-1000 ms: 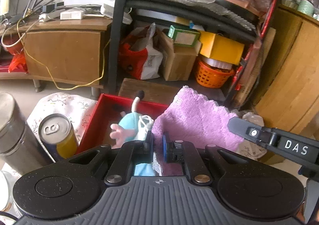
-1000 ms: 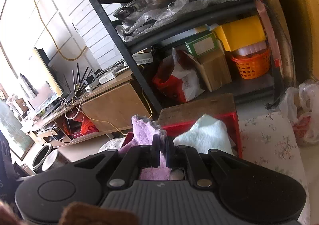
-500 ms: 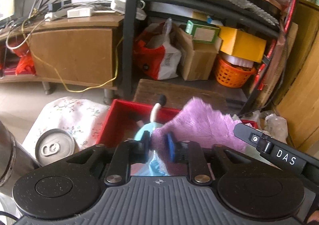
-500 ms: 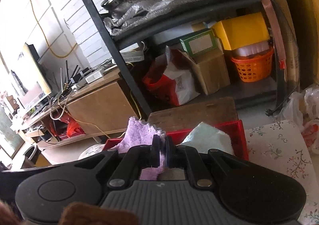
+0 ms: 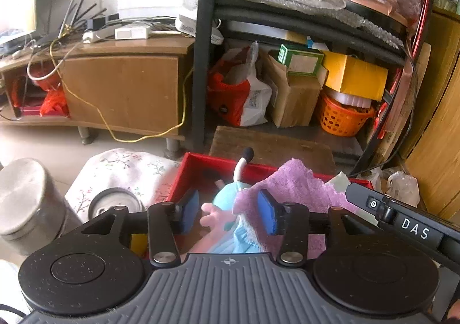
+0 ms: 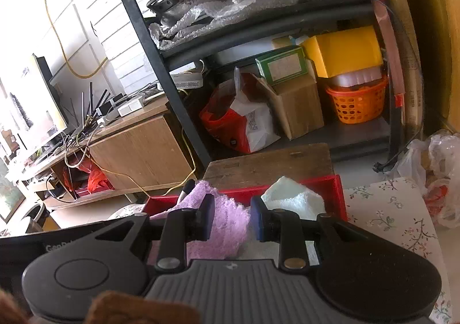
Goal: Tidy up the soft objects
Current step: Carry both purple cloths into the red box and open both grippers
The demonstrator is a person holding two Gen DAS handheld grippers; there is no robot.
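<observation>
Purple towelling sits between both pairs of jaws, operator.

Left wrist view only:
- Your left gripper [image 5: 227, 210] has its jaws opening, the blue pads well apart.
- Between them lies a plush toy [image 5: 227, 194] with a pale blue body and a pink arm.
- The edge of the purple cloth [image 5: 290, 183] drapes against the right-hand pad and spreads out beyond it. Neither pad presses on anything.
- Toy and cloth both lie in the red tray [image 5: 195, 169], whose far wall runs just ahead of the fingertips.
- Outside the left-hand jaw stands a drink can [image 5: 115, 203]. Farther out that way is a steel canister [image 5: 28, 203], on the floral cover [image 5: 120, 163].
- A dark bar lettered DAS crosses outside the right-hand jaw.

Right wrist view only:
- Your right gripper [image 6: 231, 216] has its jaws apart. The cloth fills the gap from the left-hand pad across, leaving a sliver of space at the right-hand pad.
- I cannot tell whether the left-hand pad touches it; nothing is pinched.
- A white folded cloth [image 6: 290, 197] lies just ahead of the right-hand jaw, against the tray's far wall.
- The toy's body is hidden here; only a dark-tipped stalk shows past the left-hand jaw.

Pose:
- Both grippers tilt downward over the tray's near side, side by side, with their fingers aimed at the shelving behind.
</observation>
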